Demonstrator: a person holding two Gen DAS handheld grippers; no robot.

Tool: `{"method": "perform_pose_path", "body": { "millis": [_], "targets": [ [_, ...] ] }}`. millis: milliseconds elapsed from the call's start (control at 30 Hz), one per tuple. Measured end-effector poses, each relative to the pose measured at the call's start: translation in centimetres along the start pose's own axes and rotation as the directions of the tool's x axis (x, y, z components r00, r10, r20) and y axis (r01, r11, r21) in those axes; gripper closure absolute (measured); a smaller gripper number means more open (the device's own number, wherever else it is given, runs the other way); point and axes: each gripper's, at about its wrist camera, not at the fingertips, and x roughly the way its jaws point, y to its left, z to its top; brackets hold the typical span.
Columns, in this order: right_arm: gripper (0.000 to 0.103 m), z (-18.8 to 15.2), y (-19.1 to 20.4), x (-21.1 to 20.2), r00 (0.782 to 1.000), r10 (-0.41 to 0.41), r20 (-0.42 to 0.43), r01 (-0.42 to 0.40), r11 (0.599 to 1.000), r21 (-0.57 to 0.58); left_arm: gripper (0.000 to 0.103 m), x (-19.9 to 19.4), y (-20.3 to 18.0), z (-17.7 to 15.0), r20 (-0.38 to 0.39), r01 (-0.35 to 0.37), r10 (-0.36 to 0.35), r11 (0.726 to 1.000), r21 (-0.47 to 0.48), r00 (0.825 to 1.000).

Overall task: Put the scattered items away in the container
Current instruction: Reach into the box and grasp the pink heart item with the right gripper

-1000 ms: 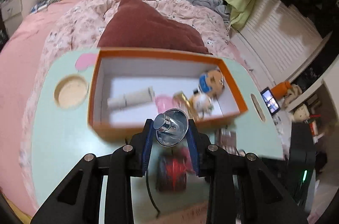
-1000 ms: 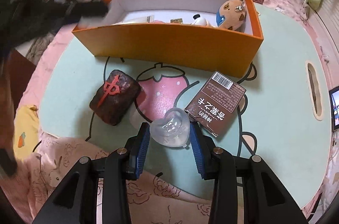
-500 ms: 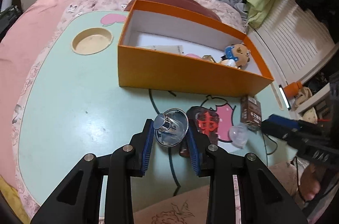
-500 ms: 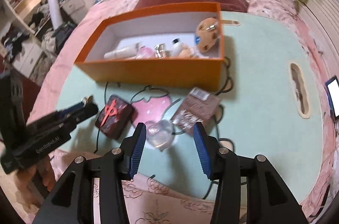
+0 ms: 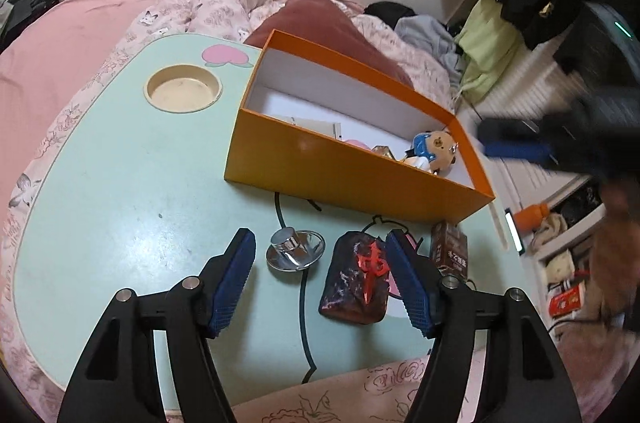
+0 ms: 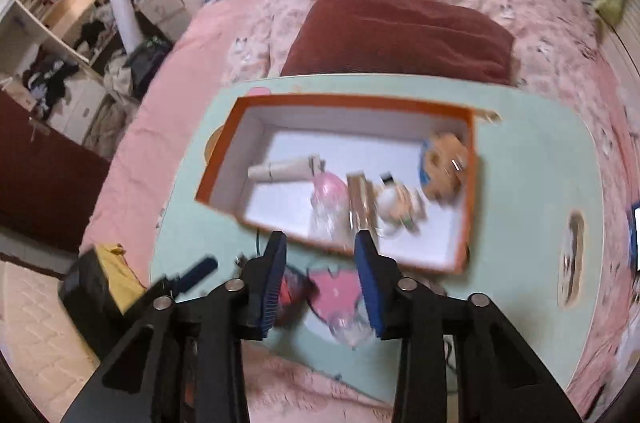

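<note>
An orange box (image 5: 352,179) with a white inside stands on the mint table (image 5: 112,191); it holds a doll, a tube and small items. My left gripper (image 5: 320,259) is open just above the table, with a shiny metal cup (image 5: 294,249) and a dark pouch with a red mark (image 5: 358,277) lying between its fingers. A brown carton (image 5: 450,251) lies to the right. My right gripper (image 6: 320,259) is open and empty, raised above the box (image 6: 468,183). The clear heart piece (image 6: 348,329) lies on the table below it.
A round cup recess (image 5: 183,94) is at the table's far left. A maroon pillow (image 5: 320,19) and a pink quilt lie behind the box. My right gripper shows blurred at the right edge of the left wrist view (image 5: 516,149).
My left gripper opened and set the metal cup down on the table. My right gripper let go of the clear heart piece, rose and moved toward the box.
</note>
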Motion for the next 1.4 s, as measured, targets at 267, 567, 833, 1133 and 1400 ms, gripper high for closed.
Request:
{"method": "perform_pose_path", "body": {
  "millis": [267, 567, 833, 1133, 1400],
  "targets": [
    [0.071, 4.0, 2.5, 9.1, 0.966, -0.121, -0.229, 0.092, 0.987, -0.132, 0.035, 0.5, 0.1, -0.3, 0.0, 0.006, -0.006, 1.0, -0.004, 1.0],
    [0.071, 4.9, 2.6, 12.4, 0.937, -0.19, -0.293, 0.142, 0.974, -0.176, 0.035, 0.6, 0.4, -0.6, -0.015, 0.026, -0.026, 1.0, -0.016, 1.0],
    [0.067, 4.5, 3.1, 14.0, 0.904, -0.241, -0.353, 0.16, 0.957, -0.242, 0.035, 0.6, 0.2, -0.8, -0.016, 0.03, -0.03, 0.999, -0.013, 0.999],
    [0.069, 5.3, 2.1, 15.0, 0.904, -0.232, -0.36, 0.143, 0.955, -0.258, 0.035, 0.7, 0.2, -1.0, -0.023, 0.029, -0.029, 1.0, -0.013, 0.999],
    [0.081, 5.8, 1.0, 13.9, 0.92, -0.182, -0.348, 0.12, 0.974, -0.193, 0.035, 0.9, 0.3, -1.0, -0.025, 0.028, -0.029, 0.999, -0.014, 0.999]
  ]
}}
